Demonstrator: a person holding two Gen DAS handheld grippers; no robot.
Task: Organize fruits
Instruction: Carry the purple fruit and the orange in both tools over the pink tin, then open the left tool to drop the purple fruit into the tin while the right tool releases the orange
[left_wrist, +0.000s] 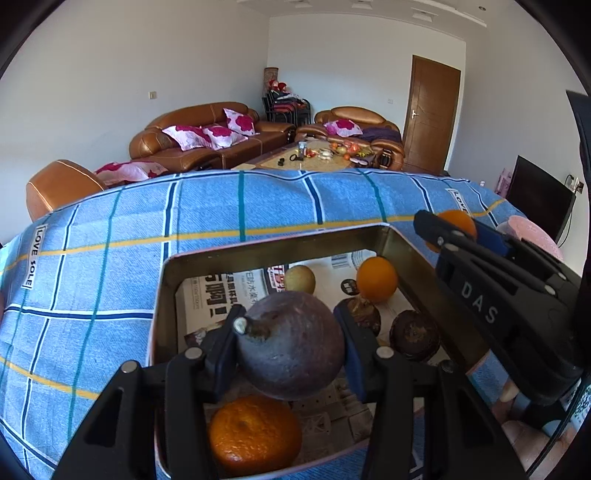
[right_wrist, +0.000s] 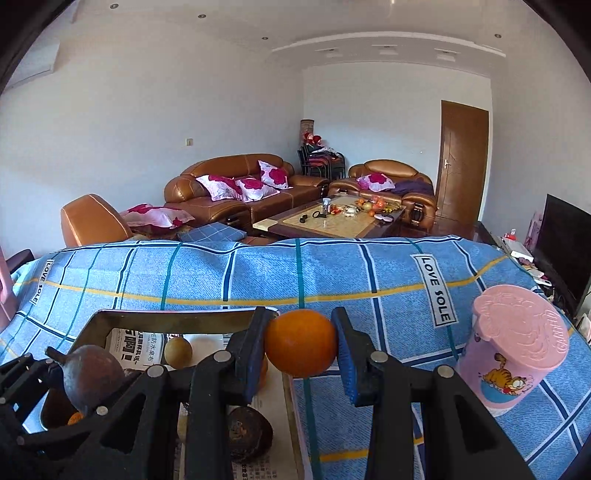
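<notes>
My left gripper (left_wrist: 291, 338) is shut on a dark purple round fruit with a short stem (left_wrist: 295, 347), held over a metal tin (left_wrist: 258, 251) lined with newspaper. Inside the tin lie a mandarin (left_wrist: 255, 435), an orange (left_wrist: 376, 278), a small yellow-green fruit (left_wrist: 300, 279) and two dark brown fruits (left_wrist: 415, 334). My right gripper (right_wrist: 301, 345) is shut on a small orange (right_wrist: 301, 343), above the blue cloth just right of the tin's edge (right_wrist: 166, 317). In the left wrist view the right gripper (left_wrist: 448, 230) shows at the tin's far right corner with that orange (left_wrist: 456, 219).
A blue checked cloth (left_wrist: 240, 206) covers the table. A pink lidded cup with a cartoon cat (right_wrist: 513, 347) stands on the right of it. Beyond the table are brown sofas (right_wrist: 236, 192), a low coffee table (right_wrist: 332, 218) with several items, a door and a dark screen (right_wrist: 561, 236).
</notes>
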